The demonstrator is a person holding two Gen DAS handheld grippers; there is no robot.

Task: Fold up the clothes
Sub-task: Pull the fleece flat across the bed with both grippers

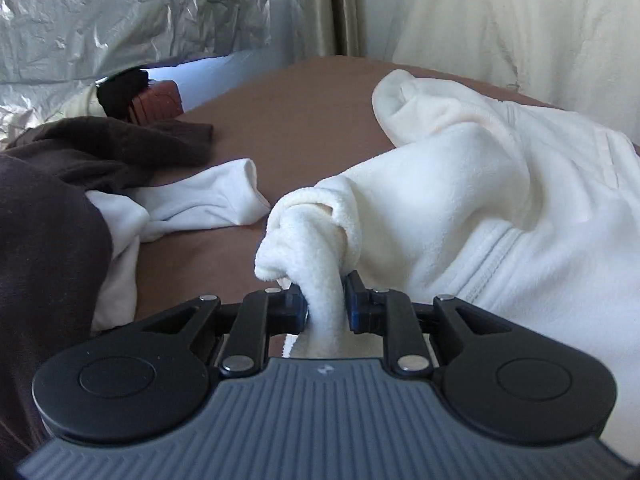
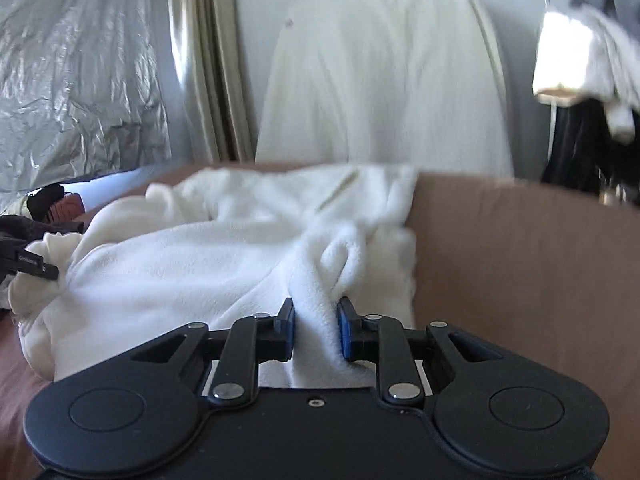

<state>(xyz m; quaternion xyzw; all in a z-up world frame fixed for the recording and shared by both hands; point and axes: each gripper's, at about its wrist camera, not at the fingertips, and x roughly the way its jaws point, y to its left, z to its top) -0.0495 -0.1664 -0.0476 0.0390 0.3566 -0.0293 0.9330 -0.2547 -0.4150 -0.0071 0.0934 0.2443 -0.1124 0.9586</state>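
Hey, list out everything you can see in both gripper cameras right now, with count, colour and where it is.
fleece garment: one, cream white, spread on the bed, bunched folds pinched in both grippers
brown bedsheet: one, brown, under all the clothes
dark garment: one, dark brown, heaped at left
white garment: one, white, partly under the dark garment
silver sheeting: one, crinkled silver, back left
curtain: one, beige, behind the bed
hanging cloth: one, cream, behind the bed
left gripper: one, black with blue pads, shut on fleece
right gripper: one, black with blue pads, shut on fleece
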